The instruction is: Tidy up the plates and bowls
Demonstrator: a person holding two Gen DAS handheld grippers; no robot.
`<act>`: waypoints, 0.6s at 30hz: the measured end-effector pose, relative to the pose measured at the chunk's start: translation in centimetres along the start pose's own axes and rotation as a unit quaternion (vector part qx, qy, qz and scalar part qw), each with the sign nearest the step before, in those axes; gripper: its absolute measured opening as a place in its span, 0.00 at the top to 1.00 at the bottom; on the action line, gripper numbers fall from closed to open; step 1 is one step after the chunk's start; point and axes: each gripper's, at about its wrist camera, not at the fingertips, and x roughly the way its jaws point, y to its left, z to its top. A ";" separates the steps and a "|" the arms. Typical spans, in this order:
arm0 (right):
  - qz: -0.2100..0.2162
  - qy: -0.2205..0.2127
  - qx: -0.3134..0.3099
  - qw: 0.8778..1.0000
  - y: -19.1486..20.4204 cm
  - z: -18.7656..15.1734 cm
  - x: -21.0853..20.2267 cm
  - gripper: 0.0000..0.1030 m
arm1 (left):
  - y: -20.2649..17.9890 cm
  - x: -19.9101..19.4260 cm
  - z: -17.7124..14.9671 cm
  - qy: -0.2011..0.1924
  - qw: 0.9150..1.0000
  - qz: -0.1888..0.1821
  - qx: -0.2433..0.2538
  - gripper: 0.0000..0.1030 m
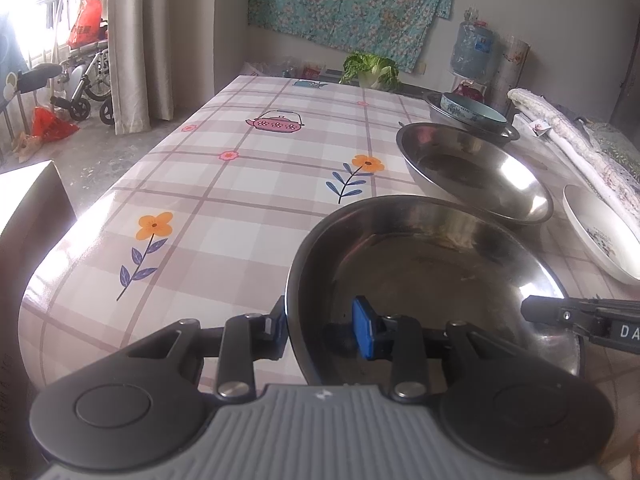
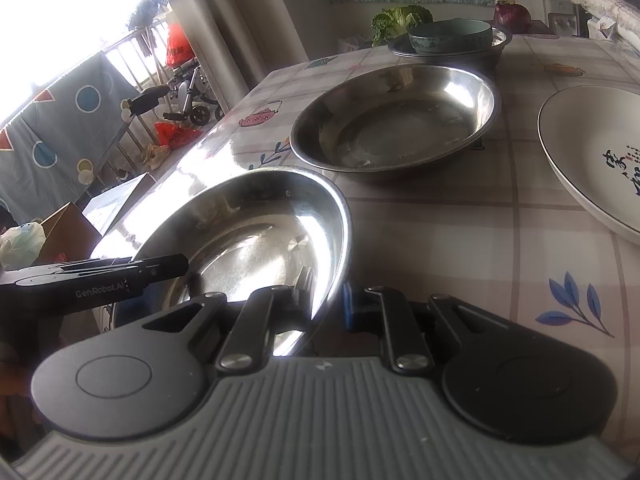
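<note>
Bright daylight floods a window (image 1: 16, 8) beside grey curtains (image 1: 132, 40); a floral cloth (image 1: 352, 0) hangs on the wall, a wheelchair (image 1: 86, 80) stands on the concrete floor (image 1: 80, 152).

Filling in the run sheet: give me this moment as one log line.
left tongs: straddle near steel dish rim | right tongs: shut on same rim | second steel dish: on table, empty | white plate: untouched

On the table (image 1: 208, 208) in front of you, the near steel dish (image 1: 432, 264) sits closest. A second steel dish (image 1: 476, 168) lies just behind it, and farther back a bowl (image 1: 472, 110) rests inside a steel basin (image 1: 500, 130). A plate (image 2: 592, 156) lies to the right.
</note>
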 end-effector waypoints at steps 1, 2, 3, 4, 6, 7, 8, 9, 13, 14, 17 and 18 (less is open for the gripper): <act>0.000 0.000 0.000 1.000 0.0 0.0 0.0 0.87 | 0.0 0.0 0.0 -0.001 1.000 -0.001 -0.001 0.68; 0.000 0.000 0.000 1.000 0.0 0.0 0.0 0.87 | 0.0 -0.1 0.0 -0.001 1.000 -0.002 -0.001 0.68; 0.000 -0.001 0.000 1.000 0.0 0.0 -0.1 0.87 | 0.0 -0.1 0.0 -0.002 1.000 -0.002 -0.002 0.68; 0.000 -0.001 0.000 1.000 0.0 0.1 -0.1 0.87 | 0.0 -0.1 0.0 -0.002 1.000 -0.003 -0.002 0.68; 0.001 -0.003 0.000 1.000 0.0 0.1 -0.3 0.87 | 0.1 -0.2 0.0 -0.004 1.000 -0.003 -0.003 0.68; 0.001 -0.003 0.000 1.000 0.0 0.1 -0.3 0.87 | 0.1 -0.3 0.0 -0.005 1.000 -0.004 -0.003 0.68; 0.001 -0.003 -0.001 1.000 0.0 0.1 -0.4 0.87 | 0.1 -0.3 0.0 -0.006 1.000 -0.004 -0.003 0.68; 0.002 -0.004 -0.001 1.000 0.0 0.1 -0.4 0.87 | 0.1 -0.3 0.0 -0.006 1.000 -0.004 -0.004 0.68; 0.002 -0.004 0.000 1.000 0.0 0.1 -0.4 0.87 | 0.1 -0.3 0.0 -0.006 1.000 -0.004 -0.004 0.68; 0.002 -0.004 0.000 1.000 0.0 0.1 -0.4 0.87 | 0.1 -0.3 0.0 -0.006 1.000 -0.004 -0.003 0.68; 0.002 -0.003 0.000 1.000 0.0 0.1 -0.4 0.87 | 0.1 -0.3 0.1 -0.002 1.000 -0.002 -0.002 0.68; 0.003 -0.004 0.001 1.000 -0.1 0.0 -0.4 0.87 | -0.1 -0.3 0.2 0.000 1.000 0.000 0.000 0.68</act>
